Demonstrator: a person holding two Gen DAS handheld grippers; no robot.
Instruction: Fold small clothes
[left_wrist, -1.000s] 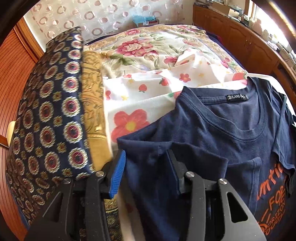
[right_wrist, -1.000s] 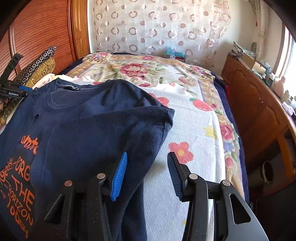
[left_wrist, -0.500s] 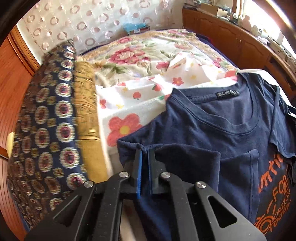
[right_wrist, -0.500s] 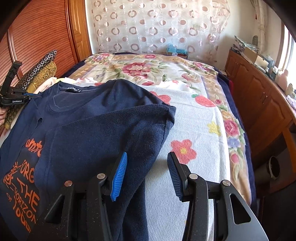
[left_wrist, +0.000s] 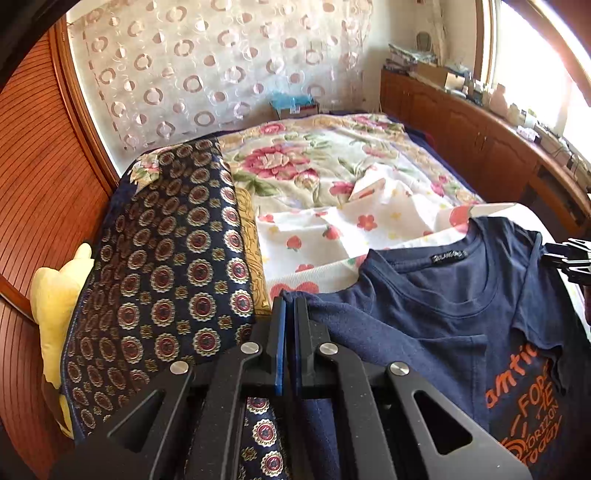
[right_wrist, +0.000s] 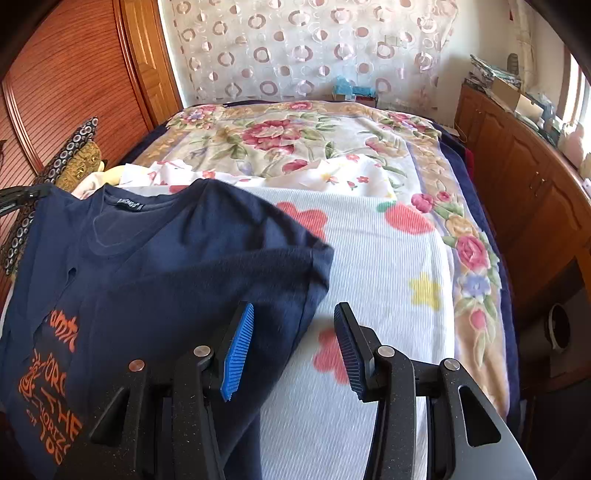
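Left gripper (left_wrist: 289, 314) is angling down, fingers pinching the sleeve edge of the navy t-shirt (left_wrist: 443, 314), which is lying on the bed (left_wrist: 314, 162) beside a patterned pillow (left_wrist: 166, 266). Right gripper (right_wrist: 293, 332) is angling down, fingers spread, hovering over the shirt's other sleeve, gripping nothing.

Bright daylight from the blown-out window (left_wrist: 535, 74) at right, strong fisheye bending, dark vignetted corners, slight motion blur
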